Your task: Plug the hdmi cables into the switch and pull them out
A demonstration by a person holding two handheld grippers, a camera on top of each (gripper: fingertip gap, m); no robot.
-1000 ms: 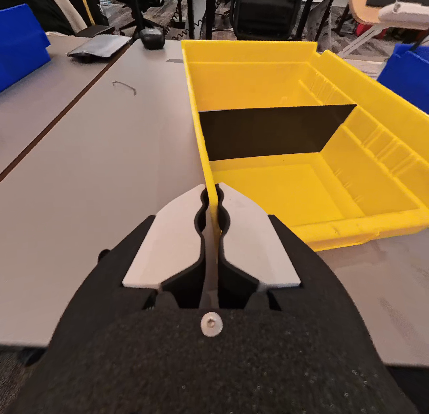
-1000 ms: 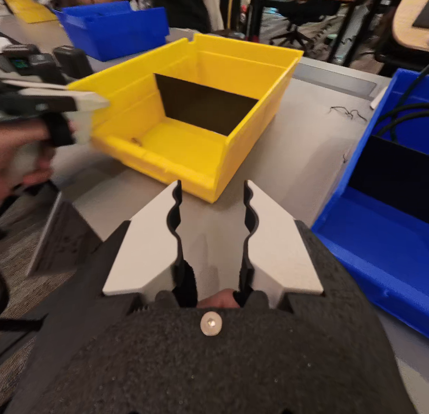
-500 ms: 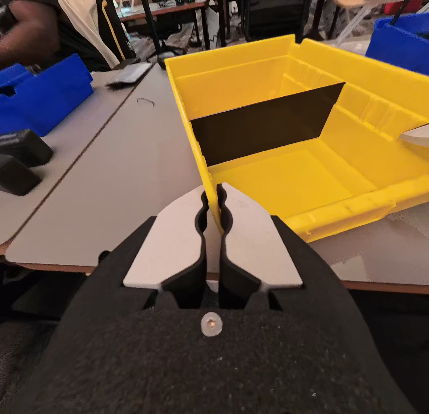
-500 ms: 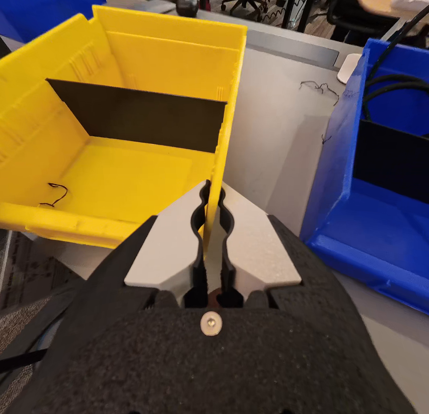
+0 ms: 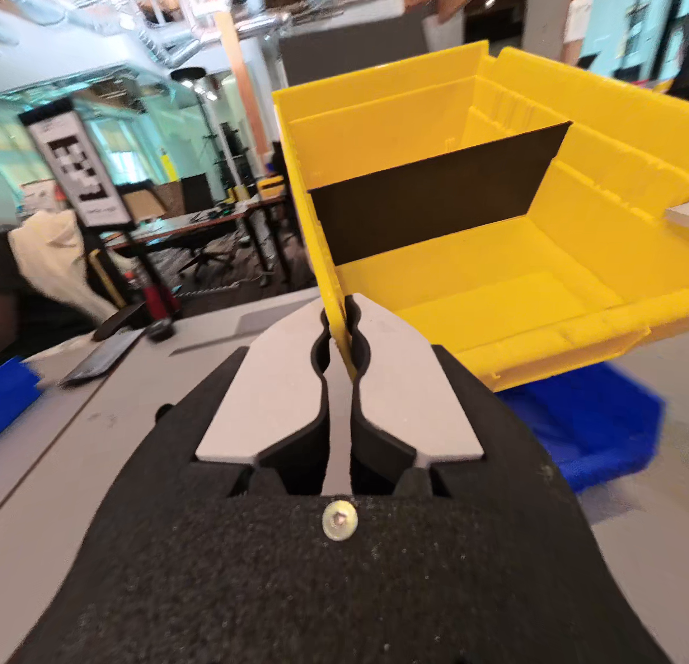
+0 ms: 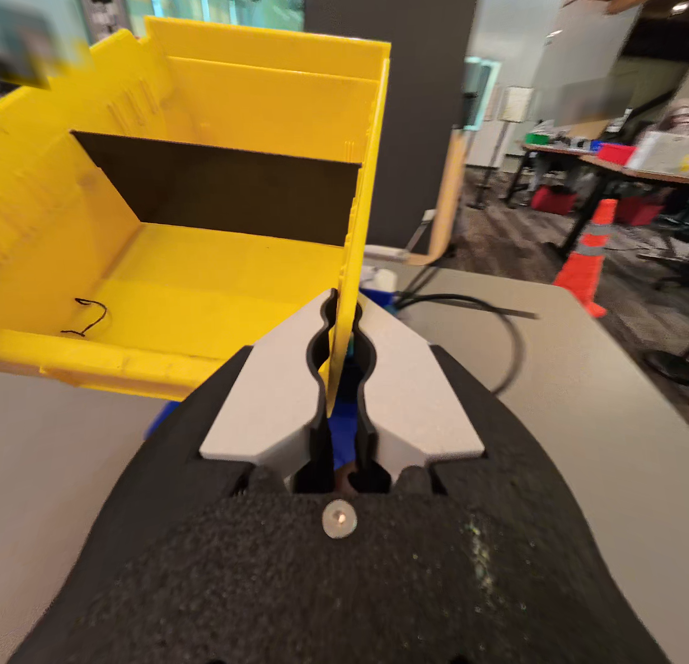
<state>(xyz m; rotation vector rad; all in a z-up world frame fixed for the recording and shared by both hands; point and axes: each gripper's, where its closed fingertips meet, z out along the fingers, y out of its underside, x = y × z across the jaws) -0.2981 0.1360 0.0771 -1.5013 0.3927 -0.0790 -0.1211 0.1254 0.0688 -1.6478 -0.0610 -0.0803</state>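
Both tongs are locked onto the yellow bin, and the bin is up off the grey table. The left gripper is nearly closed, its jaws pinching the bin's left side wall near the front corner, the thin yellow edge running down between the two grey fingers. The right gripper matches it on the opposite wall, jaws narrowed to a slit with the yellow wall clamped between them. A black divider stands across the bin, and a small black twist tie lies on the floor of the near compartment. Under the raised bin sits a blue bin. A black cable curves over the table to the right, by the blue bin's far end; no switch shows in either view. An orange cone stands on the floor beyond.
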